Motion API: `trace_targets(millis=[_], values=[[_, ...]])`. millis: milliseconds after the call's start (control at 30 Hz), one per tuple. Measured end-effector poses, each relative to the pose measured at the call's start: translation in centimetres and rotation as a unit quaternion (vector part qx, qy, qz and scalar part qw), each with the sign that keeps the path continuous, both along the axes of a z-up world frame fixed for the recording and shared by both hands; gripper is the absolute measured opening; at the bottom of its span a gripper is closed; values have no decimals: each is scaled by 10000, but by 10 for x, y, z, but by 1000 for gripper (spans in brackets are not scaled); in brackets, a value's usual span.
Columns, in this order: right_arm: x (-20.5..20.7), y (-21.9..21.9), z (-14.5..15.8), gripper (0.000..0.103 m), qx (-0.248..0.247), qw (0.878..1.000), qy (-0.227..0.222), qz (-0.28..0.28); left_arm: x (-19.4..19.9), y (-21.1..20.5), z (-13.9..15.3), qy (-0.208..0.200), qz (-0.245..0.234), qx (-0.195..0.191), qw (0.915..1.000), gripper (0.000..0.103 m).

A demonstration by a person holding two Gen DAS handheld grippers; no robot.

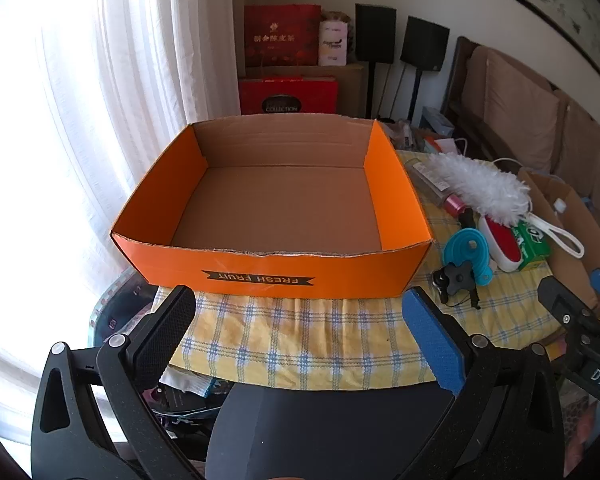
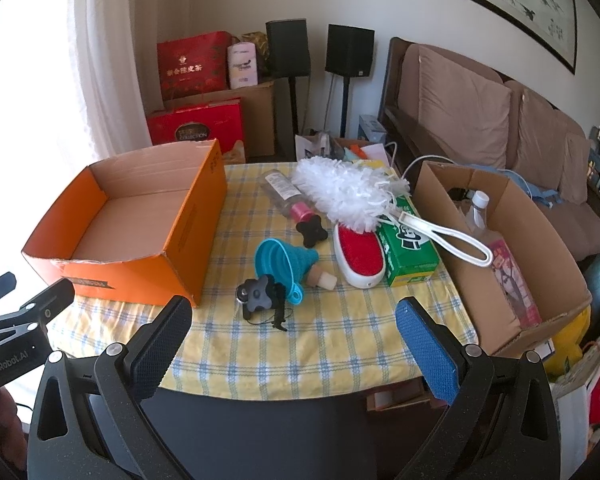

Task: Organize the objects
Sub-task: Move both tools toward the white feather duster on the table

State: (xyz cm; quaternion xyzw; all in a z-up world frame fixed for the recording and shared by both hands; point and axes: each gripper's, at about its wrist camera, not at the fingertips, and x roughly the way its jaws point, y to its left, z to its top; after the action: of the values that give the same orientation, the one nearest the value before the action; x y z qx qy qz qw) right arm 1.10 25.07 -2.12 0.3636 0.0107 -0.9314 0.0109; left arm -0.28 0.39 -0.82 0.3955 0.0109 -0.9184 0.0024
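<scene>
My right gripper (image 2: 292, 332): jaws spread wide, nothing between them, hovering over the near edge of the table.
My left gripper (image 1: 300, 320): also wide apart and carrying nothing, squared up to the front wall of the orange box (image 1: 274, 276).
Nearest piece: the small black clamp gadget (image 2: 260, 298), straight ahead of my right gripper and a little left of its centre line, lying flat with its cord trailing toward me.
Just beyond it: the blue collapsible funnel (image 2: 286, 260) on its side, wide mouth to the left, spout pointing toward me, touching a cork stopper (image 2: 326, 280).
Further back: red-and-white lint brush (image 2: 358, 256), long axis running away from me, with a green carton (image 2: 410, 250) just beside it and the white duster (image 2: 348, 194) lying across both.
Nearer arm: my judgement is the right; the clutter sits ahead of it, well right of the left gripper.
Destination: likely the orange box, open and bare inside, left of the clutter.
Surface: yellow checked cloth (image 2: 300, 352), soft, may bunch.
Room: a brown carton (image 2: 496, 300) of bottles to the right, sofa (image 2: 500, 128) behind.
</scene>
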Motion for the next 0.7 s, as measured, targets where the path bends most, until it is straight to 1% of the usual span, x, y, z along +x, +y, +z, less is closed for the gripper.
trace_targets(millis=[300, 500, 700], values=[[-2, 3, -1, 103, 6, 10000, 3, -14, -3, 3, 0, 32, -77, -7, 10000, 103], [-6, 7, -3, 103, 31, 10000, 12, -63, -14, 8, -3, 17, -312, 126, 9994, 103], [-13, 19, -3, 103, -3, 9998, 8, -179, -25, 14, -2, 52, -405, 287, 9988, 103]])
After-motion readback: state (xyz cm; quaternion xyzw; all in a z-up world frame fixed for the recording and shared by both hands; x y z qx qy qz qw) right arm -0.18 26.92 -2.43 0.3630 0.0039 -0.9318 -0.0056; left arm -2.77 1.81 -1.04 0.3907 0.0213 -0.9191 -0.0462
